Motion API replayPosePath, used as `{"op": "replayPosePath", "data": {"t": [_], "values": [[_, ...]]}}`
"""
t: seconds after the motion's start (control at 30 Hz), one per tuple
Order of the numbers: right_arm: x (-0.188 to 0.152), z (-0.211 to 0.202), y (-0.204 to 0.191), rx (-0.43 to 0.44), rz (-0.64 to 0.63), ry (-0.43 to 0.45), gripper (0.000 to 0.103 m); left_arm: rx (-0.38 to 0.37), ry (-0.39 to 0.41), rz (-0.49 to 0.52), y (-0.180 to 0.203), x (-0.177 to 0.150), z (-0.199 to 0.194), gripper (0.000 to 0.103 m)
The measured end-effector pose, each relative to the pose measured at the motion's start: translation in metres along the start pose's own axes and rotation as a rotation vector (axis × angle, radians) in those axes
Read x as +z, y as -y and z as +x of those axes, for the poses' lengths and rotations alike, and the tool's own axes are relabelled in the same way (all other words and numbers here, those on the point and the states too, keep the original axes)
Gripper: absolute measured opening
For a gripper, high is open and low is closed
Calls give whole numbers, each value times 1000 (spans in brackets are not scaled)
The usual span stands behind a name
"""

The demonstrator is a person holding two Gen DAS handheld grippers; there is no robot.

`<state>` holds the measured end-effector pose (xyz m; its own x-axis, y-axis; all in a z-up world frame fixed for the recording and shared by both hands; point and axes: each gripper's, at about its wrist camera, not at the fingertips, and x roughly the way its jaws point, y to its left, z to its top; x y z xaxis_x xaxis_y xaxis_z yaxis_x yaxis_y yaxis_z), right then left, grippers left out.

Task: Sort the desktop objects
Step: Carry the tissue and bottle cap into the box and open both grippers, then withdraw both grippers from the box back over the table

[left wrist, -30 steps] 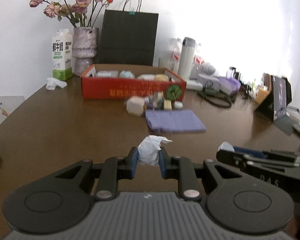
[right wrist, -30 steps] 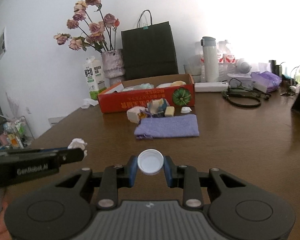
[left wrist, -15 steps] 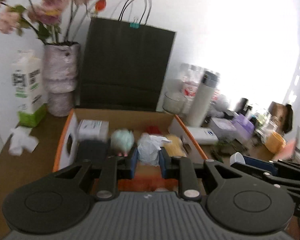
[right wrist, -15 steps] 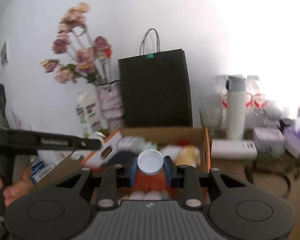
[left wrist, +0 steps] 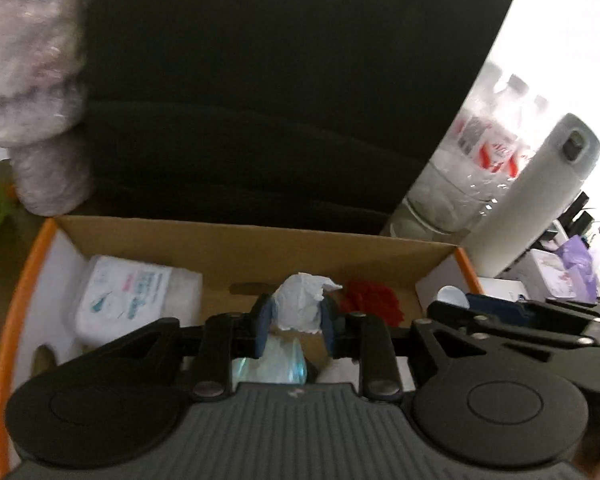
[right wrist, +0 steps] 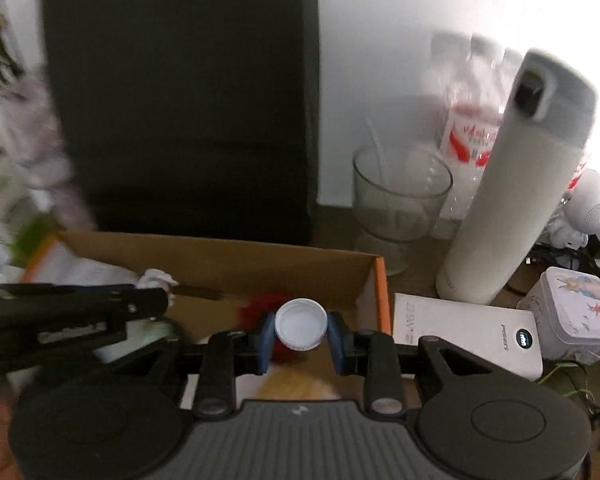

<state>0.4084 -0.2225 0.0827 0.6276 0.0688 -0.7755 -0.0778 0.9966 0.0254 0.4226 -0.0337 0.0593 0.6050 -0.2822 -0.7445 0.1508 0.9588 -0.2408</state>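
Note:
My left gripper (left wrist: 296, 330) is shut on a crumpled white tissue (left wrist: 300, 306) and holds it above the inside of the orange cardboard box (left wrist: 260, 250). My right gripper (right wrist: 300, 338) is shut on a white bottle cap (right wrist: 301, 324) and holds it over the right end of the same box (right wrist: 376, 280). In the box lie a white wipes pack (left wrist: 128, 300), a red item (left wrist: 370, 306) and a pale blue item (left wrist: 272, 364). The left gripper and its tissue (right wrist: 156, 278) show at the left of the right wrist view.
A black paper bag (right wrist: 180, 100) stands right behind the box. A vase (left wrist: 32, 80) is at the back left. A white flask (right wrist: 512, 184), a glass (right wrist: 400, 200), water bottles (right wrist: 472, 128), a white power bank (right wrist: 468, 332) and a tin (right wrist: 576, 316) stand to the right.
Both grippers moved forward from the open table to above the box, each keeping its object. The black bag and the flask now loom close.

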Motion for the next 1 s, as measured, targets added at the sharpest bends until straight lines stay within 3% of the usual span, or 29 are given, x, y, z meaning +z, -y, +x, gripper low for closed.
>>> {"op": "replayPosePath", "data": {"t": [0.03,0.13,0.2,0.27,0.33,0.53,0.67,0.77,1.0], "values": [[2,10,0,-11,-13,-16,27,7,-2,8,1,1,5,54],[4,25,-3,-55,-38,-32,35,-9,45,30,1,0,3,70],[7,24,-2,-73,-39,-7,41,-10,61,44,-2,3,-7,75],[11,16,0,-76,-29,23,53,-9,82,47,-7,6,-22,78],[12,4,-2,-87,-37,48,54,3,93,56,-11,8,-38,82],[-6,-45,-9,-12,-27,72,68,142,83,42,-20,-4,-90,89],[-30,-78,-21,29,-25,72,72,224,82,46,-16,-33,-124,95],[-55,-108,-31,56,-39,88,79,246,93,53,-14,-61,-149,97],[-146,-172,-40,95,-46,169,79,258,153,45,1,-158,-206,100]]}}
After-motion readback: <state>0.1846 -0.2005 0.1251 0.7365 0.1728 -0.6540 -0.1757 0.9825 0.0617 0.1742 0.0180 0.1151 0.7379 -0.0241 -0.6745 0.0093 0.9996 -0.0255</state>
